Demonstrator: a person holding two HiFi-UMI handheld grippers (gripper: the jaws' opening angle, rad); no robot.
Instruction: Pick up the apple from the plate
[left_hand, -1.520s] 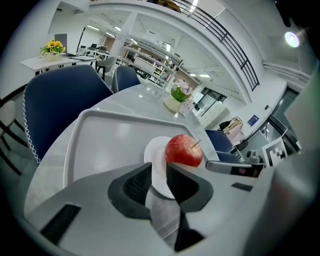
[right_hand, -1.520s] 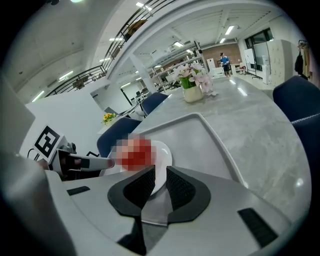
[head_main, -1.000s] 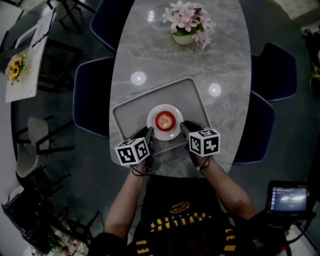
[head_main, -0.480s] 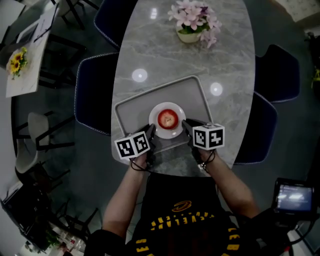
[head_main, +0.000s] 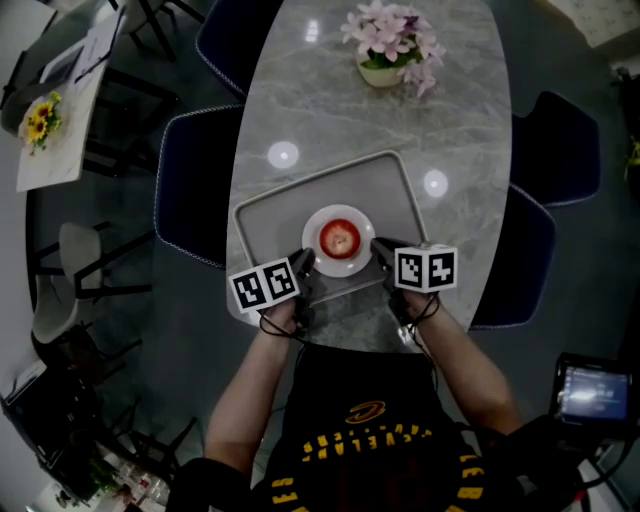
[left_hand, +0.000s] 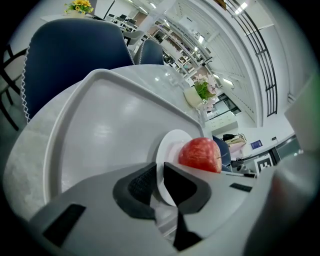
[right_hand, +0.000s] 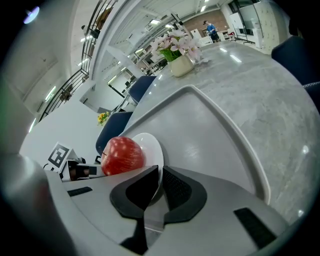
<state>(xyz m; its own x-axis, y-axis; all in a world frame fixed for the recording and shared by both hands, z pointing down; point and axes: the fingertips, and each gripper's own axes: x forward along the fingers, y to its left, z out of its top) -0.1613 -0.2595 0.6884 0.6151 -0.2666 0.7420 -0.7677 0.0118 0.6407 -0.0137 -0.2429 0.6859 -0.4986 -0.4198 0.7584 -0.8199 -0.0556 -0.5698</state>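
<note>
A red apple (head_main: 339, 238) sits on a small white plate (head_main: 318, 222) in the middle of a grey tray (head_main: 270, 215). My left gripper (head_main: 306, 264) is at the plate's near-left rim and my right gripper (head_main: 379, 249) at its near-right rim. In the left gripper view the plate (left_hand: 167, 148) runs edge-on between the dark pads of the left gripper (left_hand: 160, 176), with the apple (left_hand: 200, 155) just beyond. In the right gripper view the plate (right_hand: 150, 145) likewise passes between the pads of the right gripper (right_hand: 161, 183), next to the apple (right_hand: 122, 155). Both grippers are shut on the rim.
The tray lies near the front edge of an oval marble table (head_main: 460, 120). A pot of pink flowers (head_main: 390, 45) stands at the far end. Dark blue chairs (head_main: 195, 190) flank the table on both sides, and a small screen (head_main: 590, 392) sits at the lower right.
Both grippers stay at the plate's two rims. The whole scene has shifted a little to the right in the head view; the apple remains on the plate.
</note>
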